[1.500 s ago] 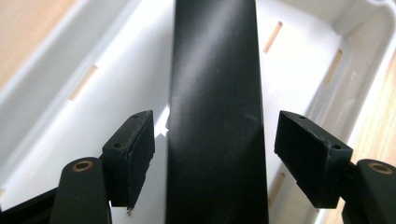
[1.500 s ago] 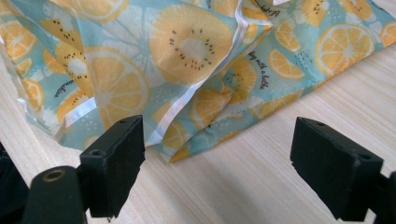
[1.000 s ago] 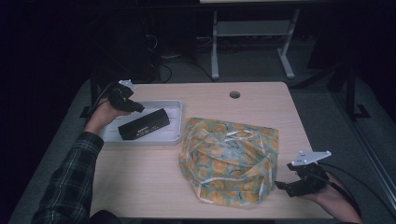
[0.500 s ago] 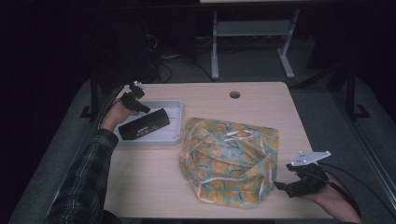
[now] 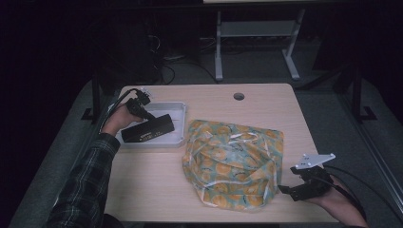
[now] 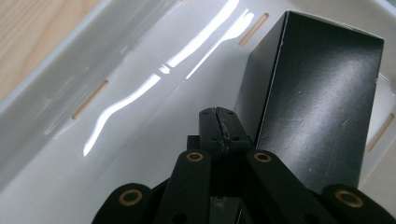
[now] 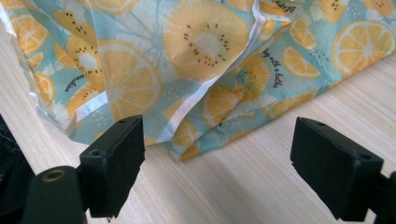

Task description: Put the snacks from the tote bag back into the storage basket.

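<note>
One black box (image 5: 148,129), one white tray (image 5: 177,110), one fruit-print bag (image 5: 235,164), two grippers on the counter (image 5: 157,190). The left gripper (image 5: 138,101) is down inside the tray with its jaws clenched tight on nothing, the box just beside its tip. That box is long, matte black card with crisp edges, lying in the tray and taking up much of its length. The left gripper view brings it right up close: jaw tips (image 6: 218,128) pressed flat together, the box (image 6: 322,93) rising just to their right with faint scuffs on its face, and narrow slots cut in the glossy tray wall (image 6: 88,100), detail the high view cannot resolve. The right gripper (image 5: 304,186) rests at the near counter edge, released, jaws standing wide apart with nothing between them. The right gripper view shows the bag (image 7: 196,51) just ahead of those jaws, apart from them, its orange and kiwi slices and white-piped seams plain to read; from above it is simply a crumpled patterned heap.
</note>
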{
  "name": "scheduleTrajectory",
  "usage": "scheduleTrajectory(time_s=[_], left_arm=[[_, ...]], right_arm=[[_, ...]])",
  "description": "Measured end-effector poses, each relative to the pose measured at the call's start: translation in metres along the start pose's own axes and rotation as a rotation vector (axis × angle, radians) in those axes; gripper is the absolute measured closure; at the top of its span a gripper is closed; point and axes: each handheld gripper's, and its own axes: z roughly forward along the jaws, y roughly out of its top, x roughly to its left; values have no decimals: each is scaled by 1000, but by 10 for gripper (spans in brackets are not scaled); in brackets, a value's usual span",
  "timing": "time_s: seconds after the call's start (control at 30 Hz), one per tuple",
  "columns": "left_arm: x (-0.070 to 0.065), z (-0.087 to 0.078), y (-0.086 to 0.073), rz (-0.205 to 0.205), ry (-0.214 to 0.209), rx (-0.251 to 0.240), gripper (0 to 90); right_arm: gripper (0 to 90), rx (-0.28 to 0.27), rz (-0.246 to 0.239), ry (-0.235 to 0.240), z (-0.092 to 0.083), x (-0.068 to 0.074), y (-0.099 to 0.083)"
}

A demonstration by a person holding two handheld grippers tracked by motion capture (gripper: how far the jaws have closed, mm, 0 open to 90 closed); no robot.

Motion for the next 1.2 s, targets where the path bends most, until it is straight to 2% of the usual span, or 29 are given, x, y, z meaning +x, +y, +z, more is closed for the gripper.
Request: scheduleTrajectory(time_s=[0.07, 0.23, 0.47, 0.57, 1.03, 1.2], left_arm=[[-2, -1, 0, 4, -9, 2, 897], [-9, -4, -3, 45, -47, 8, 896], [-12, 0, -11, 30, -101, 11, 897], [-14, -1, -13, 42, -117, 15, 897], [-13, -2, -19, 48, -165, 26, 897], [-12, -5, -20, 47, -152, 16, 896]], right_arm=[[169, 2, 0, -1, 0, 0, 0], [169, -1, -1, -1, 0, 0, 0], [168, 2, -1, 2, 0, 1, 1], [169, 3, -6, 1, 1, 0, 2], [168, 5, -8, 0, 2, 0, 2], [169, 4, -8, 1, 3, 0, 3]])
